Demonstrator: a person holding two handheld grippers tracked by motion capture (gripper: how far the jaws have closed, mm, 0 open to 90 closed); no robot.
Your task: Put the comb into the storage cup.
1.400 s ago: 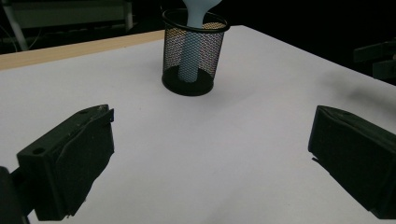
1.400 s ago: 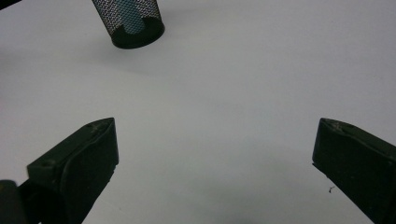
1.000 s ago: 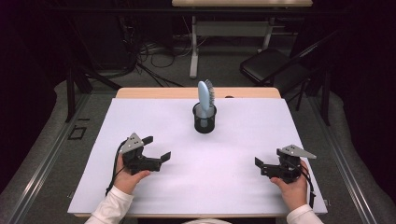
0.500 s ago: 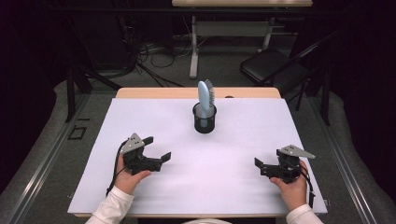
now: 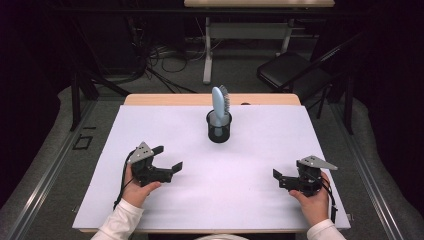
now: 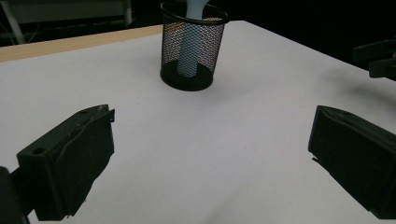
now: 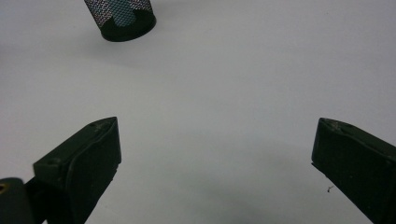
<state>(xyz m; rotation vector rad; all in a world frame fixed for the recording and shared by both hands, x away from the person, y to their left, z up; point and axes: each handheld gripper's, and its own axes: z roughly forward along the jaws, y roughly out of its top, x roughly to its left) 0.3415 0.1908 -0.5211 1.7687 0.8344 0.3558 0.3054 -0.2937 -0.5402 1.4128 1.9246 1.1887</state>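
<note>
Near the counter's (image 5: 150,135) far middle, a blue brush (image 5: 219,101) stands in a mesh cup (image 5: 219,126); both tongs, left (image 5: 168,157) and right (image 5: 280,179), gape wide, empty; a skewed grab could tip the light cup.

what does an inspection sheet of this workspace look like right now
surface: white sheet over a wooden table, bare near the grippers
job's things: pale blue hairbrush standing handle-down in a black mesh cup
clutter: nothing seen
grippers: left gripper open, empty; right gripper open, empty; both apart from the cup
cables: black cable trails from the left gripper; floor cables behind the table
surroundings: dark chair, second table's legs
</note>
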